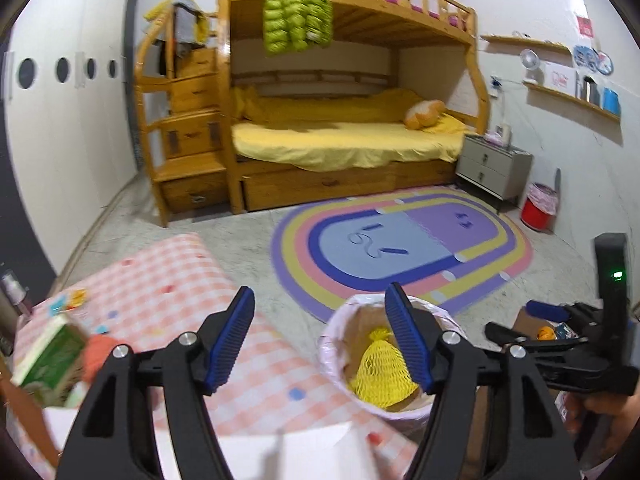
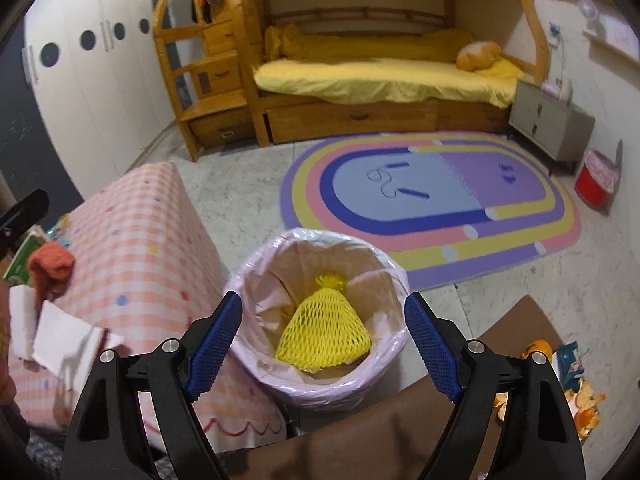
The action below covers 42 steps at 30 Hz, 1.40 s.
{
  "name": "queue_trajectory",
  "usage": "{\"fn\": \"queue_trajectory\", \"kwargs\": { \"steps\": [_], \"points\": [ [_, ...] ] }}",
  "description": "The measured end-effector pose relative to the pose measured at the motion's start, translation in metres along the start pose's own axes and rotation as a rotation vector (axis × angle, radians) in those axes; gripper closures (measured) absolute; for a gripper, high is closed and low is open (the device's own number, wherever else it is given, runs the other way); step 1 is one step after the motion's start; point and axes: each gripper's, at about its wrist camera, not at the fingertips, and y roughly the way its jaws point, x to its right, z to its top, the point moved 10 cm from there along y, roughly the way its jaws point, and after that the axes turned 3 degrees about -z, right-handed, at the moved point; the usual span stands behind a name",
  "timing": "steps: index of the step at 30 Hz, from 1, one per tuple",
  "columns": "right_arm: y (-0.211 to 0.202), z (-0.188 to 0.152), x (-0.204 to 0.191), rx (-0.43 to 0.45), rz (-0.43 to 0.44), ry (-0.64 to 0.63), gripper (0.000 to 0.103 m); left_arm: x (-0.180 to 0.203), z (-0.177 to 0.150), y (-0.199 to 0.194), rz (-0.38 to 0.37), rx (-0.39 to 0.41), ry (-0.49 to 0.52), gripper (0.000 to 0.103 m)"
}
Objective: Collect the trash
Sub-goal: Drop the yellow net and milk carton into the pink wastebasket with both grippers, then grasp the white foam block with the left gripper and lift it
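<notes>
On the far left of my left wrist view, the bench (image 1: 168, 280) carries a pink checked cloth, and a green and white carton (image 1: 48, 356) lies blurred at its near corner with an orange cloth (image 1: 100, 354) touching it. White paper (image 1: 288, 452) lies at the bench's near edge, under my left claw (image 1: 320, 340). That claw tilts downward, its blue pads standing wide apart with nothing between them; the left pad hangs over the checked cloth, the right pad (image 1: 408, 340) over the rim of the bin (image 1: 340, 380).

The bin stands on the floor just beside the bench, lined with a pale pink bag. Inside it lies the yellow mesh net (image 1: 380, 372), cone-shaped, its long axis leaning with the knotted tip pointing up and away from me toward the rug (image 1: 400, 240) and its broad end nearest me.

In the right wrist view, my right claw (image 2: 324, 344) pitches more steeply down, straight over the bin (image 2: 256, 364). Its pads gape wide on either side of the bin's mouth, gripping nothing, with the net (image 2: 324, 332) in clear sight between them, down inside the liner.

Further right, a brown cardboard sheet (image 2: 500, 340) lies on the floor, touching the bin's near side. Orange peel (image 2: 584, 408) and a torn blue wrapper (image 2: 570, 360) lie scattered at its right edge. In the left view, a hand (image 1: 608, 408) grips the right tool's black body at the frame's right edge.
</notes>
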Motion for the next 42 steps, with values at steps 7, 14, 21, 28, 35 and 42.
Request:
{"fn": "queue_trajectory", "kwargs": {
  "steps": [7,14,21,28,35,42],
  "points": [
    [-0.057,0.002,-0.082,0.041,0.145,-0.109,0.021,-0.06,-0.021,-0.066,0.136,-0.007,-0.051,0.033],
    [-0.052,-0.033,-0.15,-0.047,0.173,-0.234,0.055,-0.132,-0.091,-0.116,0.3,-0.067,-0.087,0.029],
    [-0.031,-0.063,-0.166,-0.124,0.147,-0.29,0.054,-0.177,-0.14,-0.139,0.313,-0.098,-0.228,0.029],
    [-0.01,-0.083,-0.168,-0.187,0.163,-0.256,0.054,-0.179,-0.164,-0.134,0.272,-0.133,-0.252,0.029],
    [-0.008,-0.082,-0.171,-0.182,0.176,-0.247,0.049,-0.168,-0.157,-0.111,0.301,-0.144,-0.223,0.018],
    [-0.016,-0.075,-0.164,-0.15,0.167,-0.24,0.04,-0.165,-0.155,-0.076,0.351,-0.222,-0.185,0.018]
  ]
}}
